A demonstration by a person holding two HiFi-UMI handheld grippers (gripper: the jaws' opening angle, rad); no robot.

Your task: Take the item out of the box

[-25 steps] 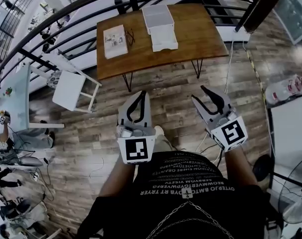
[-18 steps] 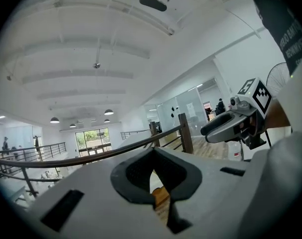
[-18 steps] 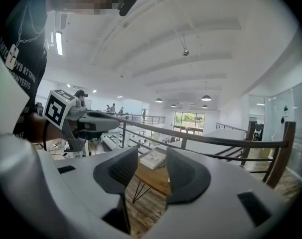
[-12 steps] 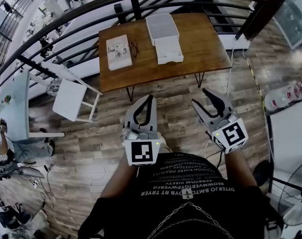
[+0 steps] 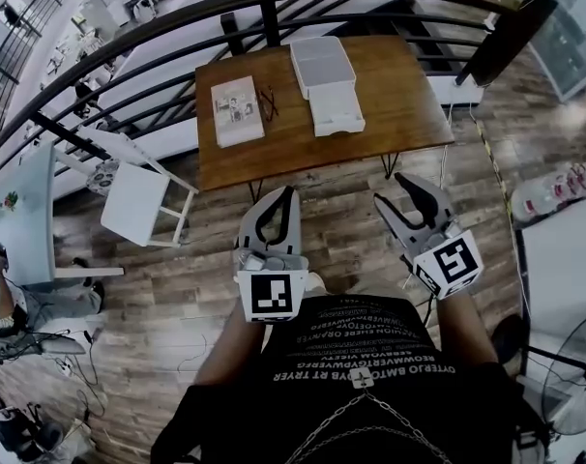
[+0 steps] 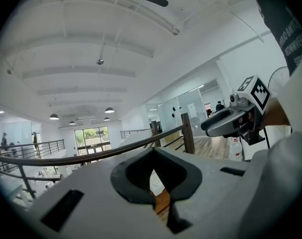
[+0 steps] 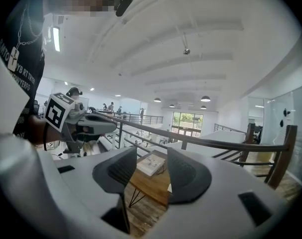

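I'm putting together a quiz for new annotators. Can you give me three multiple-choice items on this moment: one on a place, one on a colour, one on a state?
1. Where is the white rectangular box?
A. on the brown wooden table
B. on the plank floor
C. on the railing

2. What colour is the small square stool beside that table?
A. black
B. white
C. red

3. How do the jaws of the right gripper stand?
A. shut on the box
B. tips together, empty
C. apart, nothing between them

Answers: 1 A, the head view shows the box on the tabletop. 2 B, its seat is white against the dark floor. 3 C, the right gripper view shows a clear gap, with only the distant table seen through it.
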